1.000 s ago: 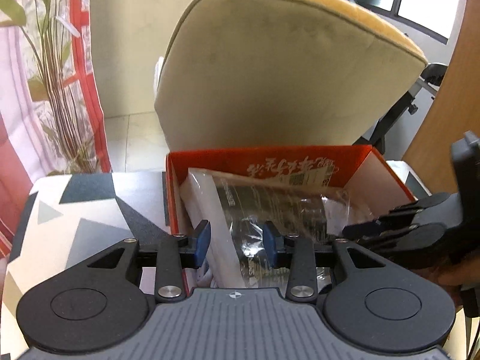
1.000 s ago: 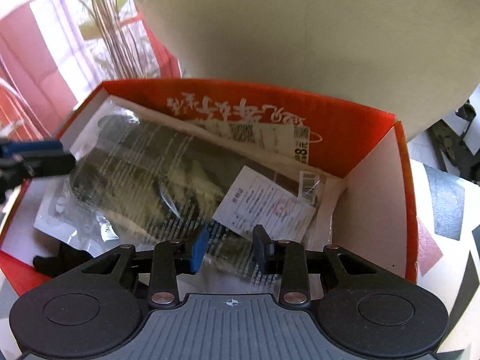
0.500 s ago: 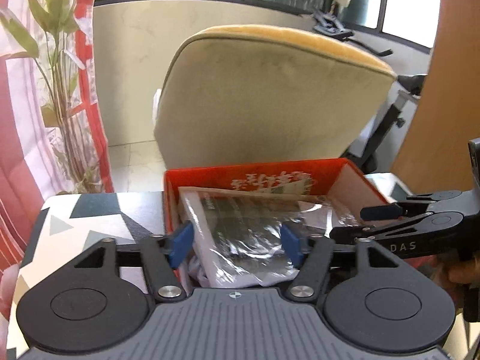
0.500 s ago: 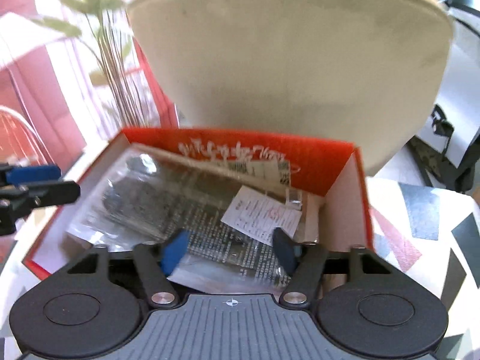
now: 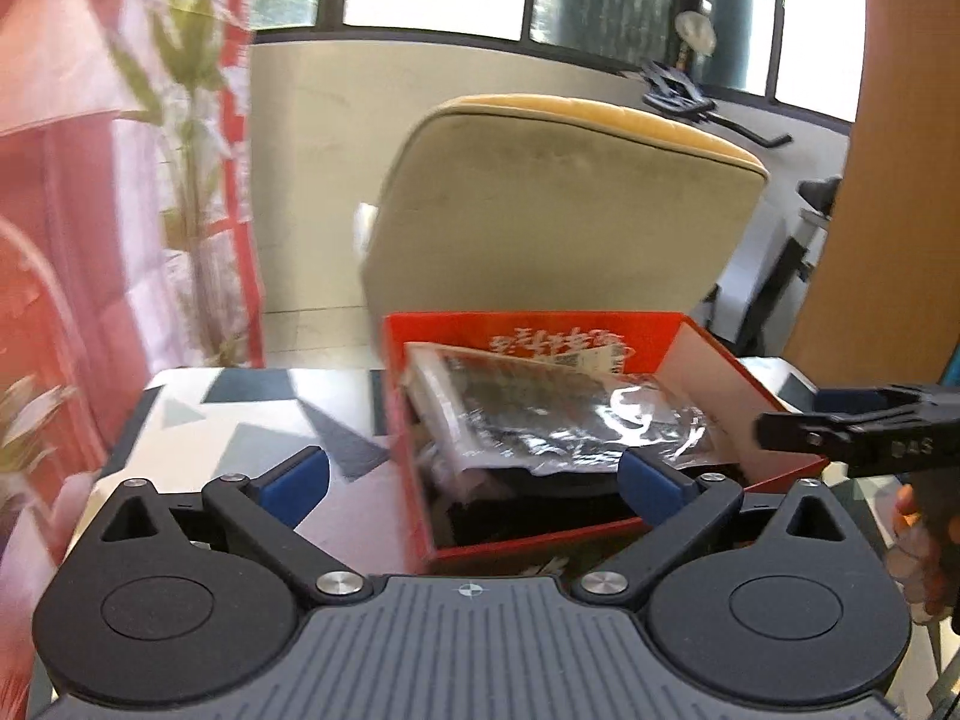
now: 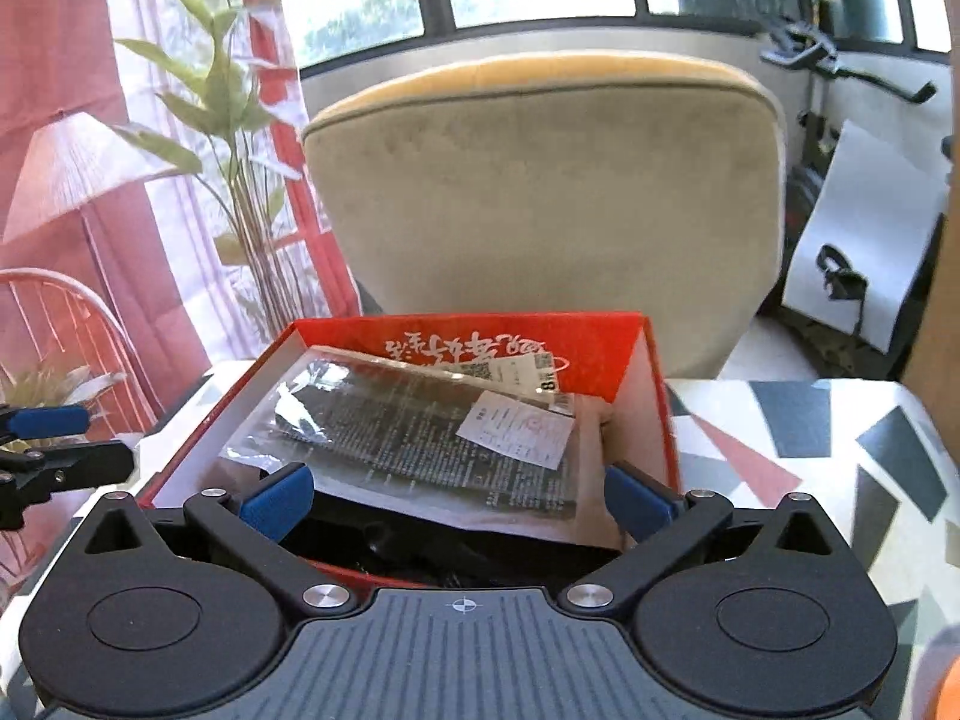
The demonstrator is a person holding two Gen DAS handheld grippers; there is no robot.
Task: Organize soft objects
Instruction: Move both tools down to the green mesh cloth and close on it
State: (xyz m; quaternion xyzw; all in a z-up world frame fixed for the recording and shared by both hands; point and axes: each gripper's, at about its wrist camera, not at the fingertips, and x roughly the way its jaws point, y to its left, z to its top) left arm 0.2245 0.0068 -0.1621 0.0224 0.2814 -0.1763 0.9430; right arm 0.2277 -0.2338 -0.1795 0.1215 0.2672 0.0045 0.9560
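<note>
Both tongs have drawn back from the box (image 6: 606,342) and have just been opening; left tongs (image 5: 474,480) and right tongs (image 6: 459,495) now gape wide, empty; the packet (image 6: 420,426) lies inside the box near the counter's (image 6: 840,450) far edge; packing looks done.

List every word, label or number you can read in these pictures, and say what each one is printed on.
"8": barcode sticker on the red box.
"DAS": side of the right gripper, partly cut off.
Box lettering, white slip and plastic packet print: too small or blurred.
</note>
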